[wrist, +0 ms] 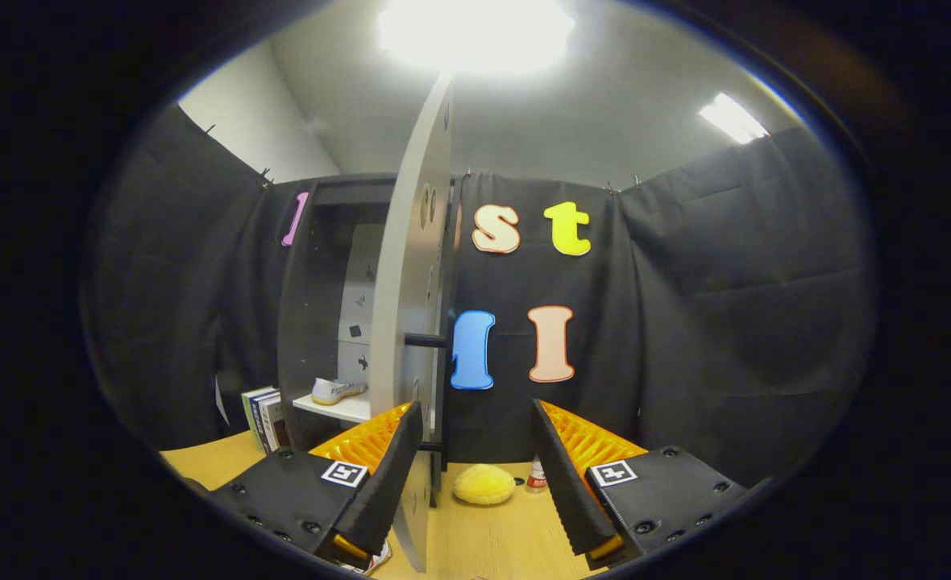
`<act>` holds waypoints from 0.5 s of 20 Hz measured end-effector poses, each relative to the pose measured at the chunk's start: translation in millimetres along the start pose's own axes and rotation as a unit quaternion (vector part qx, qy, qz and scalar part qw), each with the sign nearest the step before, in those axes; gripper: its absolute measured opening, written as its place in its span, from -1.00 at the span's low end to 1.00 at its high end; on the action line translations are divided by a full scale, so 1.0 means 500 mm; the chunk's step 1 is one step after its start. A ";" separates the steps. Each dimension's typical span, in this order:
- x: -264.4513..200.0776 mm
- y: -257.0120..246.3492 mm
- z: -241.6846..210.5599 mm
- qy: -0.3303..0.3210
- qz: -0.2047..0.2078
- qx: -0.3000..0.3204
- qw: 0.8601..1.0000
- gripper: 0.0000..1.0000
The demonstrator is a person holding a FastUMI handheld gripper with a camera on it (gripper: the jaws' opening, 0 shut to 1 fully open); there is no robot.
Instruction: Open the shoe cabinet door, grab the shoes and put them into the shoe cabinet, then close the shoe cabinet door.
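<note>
The tool (pixel 475 463) is hovering with fingers spread, gripping nothing, the open cabinet door (pixel 415 306) standing edge-on just inside its left finger. A shoe (pixel 336 391) is sitting on the cabinet (pixel 314 322) shelf. Books (pixel 262 417), a yellow sponge (pixel 483 484) and a small bottle (pixel 536 477) are resting on the surface (pixel 492 540).

The lower edge of the open cabinet door (pixel 413 322) was hidden behind the left finger (pixel 379 483) of the gripper (pixel 475 475), and its top was lost in ceiling glare. The cabinet interior (pixel 326 274) was largely screened by the door; one white shoe (pixel 335 391) was seen on a shelf (pixel 338 408), its toe end cut off by the door. The books (pixel 262 419) beside the cabinet were too small to be read. A small bottle (pixel 535 475) was partly concealed by the right finger (pixel 568 483), beside a yellow object (pixel 483 485) too blurred to be identified
</note>
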State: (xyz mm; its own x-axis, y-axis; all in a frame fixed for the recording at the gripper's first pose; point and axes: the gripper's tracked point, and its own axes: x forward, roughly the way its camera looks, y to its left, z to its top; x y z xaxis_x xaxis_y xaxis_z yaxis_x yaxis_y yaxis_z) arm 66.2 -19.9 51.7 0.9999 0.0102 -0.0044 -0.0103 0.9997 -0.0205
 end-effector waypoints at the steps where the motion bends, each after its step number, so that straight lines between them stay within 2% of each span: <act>1: -0.015 0.018 0.014 -0.012 0.003 0.003 1.000 0.78; 5: -0.046 0.112 0.019 -0.022 0.029 0.015 0.999 0.83; 10: -0.042 0.238 -0.122 0.060 0.064 0.026 0.996 0.85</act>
State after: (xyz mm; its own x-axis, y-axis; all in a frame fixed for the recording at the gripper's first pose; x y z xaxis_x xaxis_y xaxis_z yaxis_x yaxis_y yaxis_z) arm 43.7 97.5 -11.6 0.9828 0.1375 -0.1230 -0.1336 0.9903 0.0394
